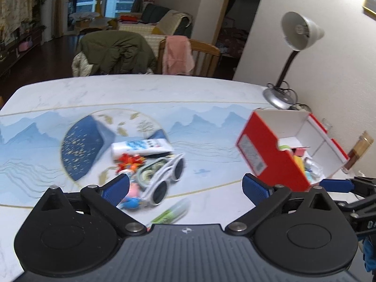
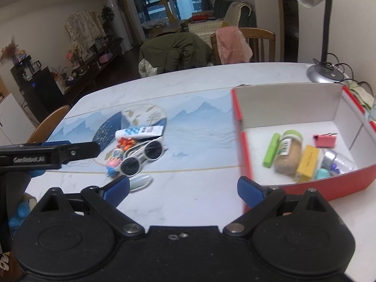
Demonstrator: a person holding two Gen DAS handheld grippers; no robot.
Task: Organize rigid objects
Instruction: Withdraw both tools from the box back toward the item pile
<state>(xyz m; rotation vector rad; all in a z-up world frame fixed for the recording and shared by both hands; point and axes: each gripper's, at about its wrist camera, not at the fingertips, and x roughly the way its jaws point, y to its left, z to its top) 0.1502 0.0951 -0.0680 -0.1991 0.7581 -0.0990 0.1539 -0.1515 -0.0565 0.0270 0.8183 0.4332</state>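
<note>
Blue-padded fingers (image 1: 256,189) of left gripper (image 1: 185,185) and right gripper (image 2: 183,189) spread wide, empty.

Home: sofa (image 1: 150,21), dining chairs (image 2: 244,44), desk lamp (image 1: 298,33).

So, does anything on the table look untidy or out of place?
Yes. White-framed sunglasses, a white tube and small colourful toys lie in a loose heap on the table, outside the red cardboard box that holds the other items.
</note>
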